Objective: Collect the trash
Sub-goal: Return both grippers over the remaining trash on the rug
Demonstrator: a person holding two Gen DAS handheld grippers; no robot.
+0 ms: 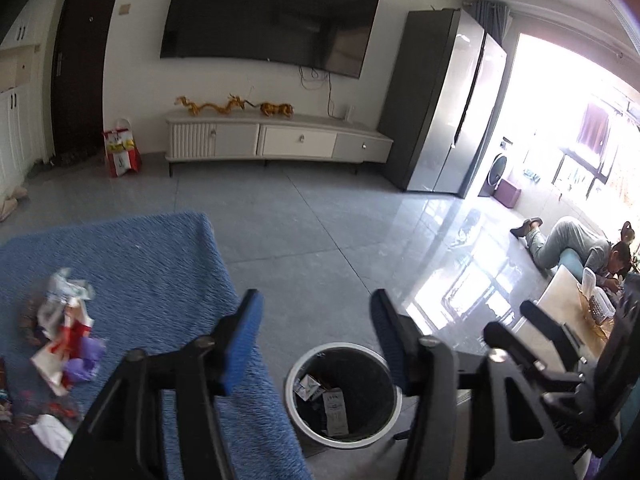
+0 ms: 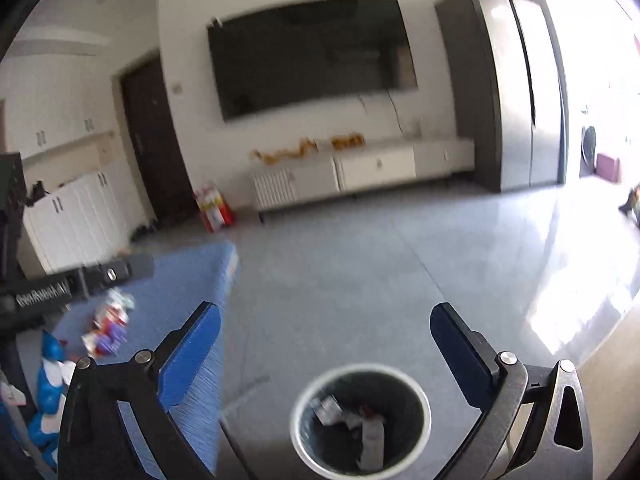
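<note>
Both the left gripper (image 1: pixel 316 320) and right gripper (image 2: pixel 326 336) hang above the bin (image 1: pixel 298 412), jaws apart, empty. Wrappers (image 1: pixel 64 336) remain on the blue worktop (image 1: pixel 160 264) (bin holds some). Advise: descend squarely, pinch one wrapper firmly.

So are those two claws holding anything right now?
Nothing: the left gripper and right gripper are open and empty above the trash bin.
</note>
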